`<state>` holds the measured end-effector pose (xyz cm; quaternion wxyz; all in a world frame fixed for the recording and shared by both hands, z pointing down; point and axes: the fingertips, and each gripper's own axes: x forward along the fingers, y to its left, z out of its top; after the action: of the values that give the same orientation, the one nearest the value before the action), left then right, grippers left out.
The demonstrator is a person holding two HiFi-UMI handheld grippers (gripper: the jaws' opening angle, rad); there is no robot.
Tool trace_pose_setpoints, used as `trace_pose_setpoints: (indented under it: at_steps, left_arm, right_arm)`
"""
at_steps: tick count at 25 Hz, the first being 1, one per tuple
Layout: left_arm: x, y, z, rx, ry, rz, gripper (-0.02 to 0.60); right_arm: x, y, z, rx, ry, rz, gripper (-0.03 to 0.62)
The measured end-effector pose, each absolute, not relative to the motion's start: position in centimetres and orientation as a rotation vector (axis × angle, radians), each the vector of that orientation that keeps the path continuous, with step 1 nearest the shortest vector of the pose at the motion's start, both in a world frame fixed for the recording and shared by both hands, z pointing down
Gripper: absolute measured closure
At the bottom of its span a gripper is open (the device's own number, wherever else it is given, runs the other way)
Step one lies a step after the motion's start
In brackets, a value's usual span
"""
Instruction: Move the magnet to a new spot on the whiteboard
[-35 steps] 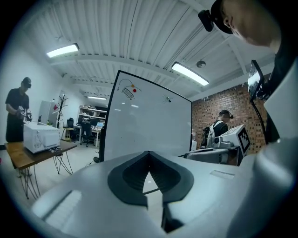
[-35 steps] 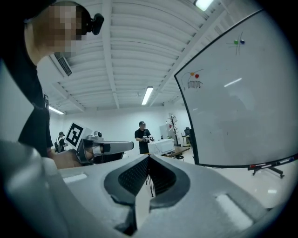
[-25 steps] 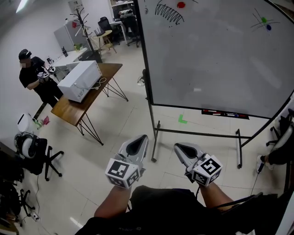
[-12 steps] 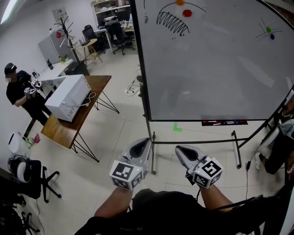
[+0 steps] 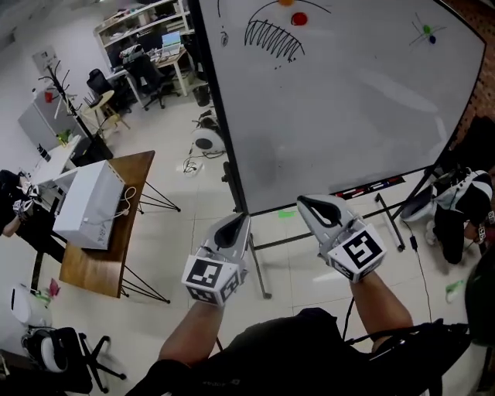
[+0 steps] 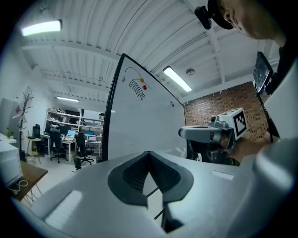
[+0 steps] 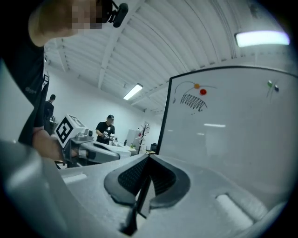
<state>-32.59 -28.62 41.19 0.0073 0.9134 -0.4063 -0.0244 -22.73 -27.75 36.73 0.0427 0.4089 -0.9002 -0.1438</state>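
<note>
The whiteboard [image 5: 348, 100] stands ahead on a wheeled stand. Near its top edge a red magnet [image 5: 298, 18] sits beside an orange magnet [image 5: 286, 2], above a black scribble [image 5: 271, 37]. A green magnet [image 5: 425, 29] and a blue one [image 5: 431, 39] sit at the top right. My left gripper [image 5: 241, 219] and right gripper [image 5: 303, 203] are held side by side below the board, both shut and empty, well short of the magnets. From the right gripper view the red magnet [image 7: 203, 92] is far above the shut jaws; the left gripper view has it [image 6: 145, 87] far off too.
A wooden table [image 5: 97, 259] carrying a white box [image 5: 89, 205] stands at the left. The board's tray holds markers [image 5: 371, 186]. A seated person [image 5: 456, 213] is at the right edge, another person [image 5: 11, 205] at the far left. Desks and chairs [image 5: 147, 66] fill the back.
The whiteboard has come nearer and shifted left in view. My right gripper has risen toward the board's lower edge; the left gripper holds about the same place. Both stay shut.
</note>
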Motion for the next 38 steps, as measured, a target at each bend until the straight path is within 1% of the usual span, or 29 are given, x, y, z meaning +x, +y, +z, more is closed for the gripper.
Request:
trace_pose_setpoints:
  at_steps: [8,11,13,17,22,28,36,38]
  left_arm:
    - [-32.2,-31.3,40.4,2.878,-1.209,-0.093,0.566]
    - [-31.7,-32.1,40.1,2.872,-1.224,-0.083,0.566]
    - [-31.3,-32.6,40.2,2.868,-1.233,-0.073,0.566]
    - [-30.7,-33.8,40.3,2.844,-1.257,-0.067,0.566]
    - [-30.3,-34.8,40.2,2.823,-1.282,-0.083,0.566]
    - [-30.1,-35.1,40.3,2.811,-1.31,-0.083,0.566]
    - [-30.5,-35.4,40.8,2.791,-1.325,-0.073,0.566]
    - [-30.5,-35.3,40.8,2.79,-1.323,-0.075,0.566]
  right_arm:
    - [-21.4,-33.8,21.6,1.373,-2.652,-0.861,0.592]
    - [-20.5,-36.3,16.6,1.421,-2.598,-0.976,0.581]
    - [-19.8,-38.0,14.0,1.462,-2.564,-1.021,0.551]
    - [-18.7,-41.2,10.0,1.532,-2.497,-1.102,0.533]
    - [-18.2,-43.8,6.9,1.575,-2.459,-1.145,0.506]
    - [-18.7,-46.6,6.1,1.576,-2.381,-1.138,0.46]
    - [-19.2,-47.9,6.4,1.618,-2.272,-1.149,0.459]
    - [-19.2,-47.9,6.3,1.63,-2.239,-1.162,0.484]
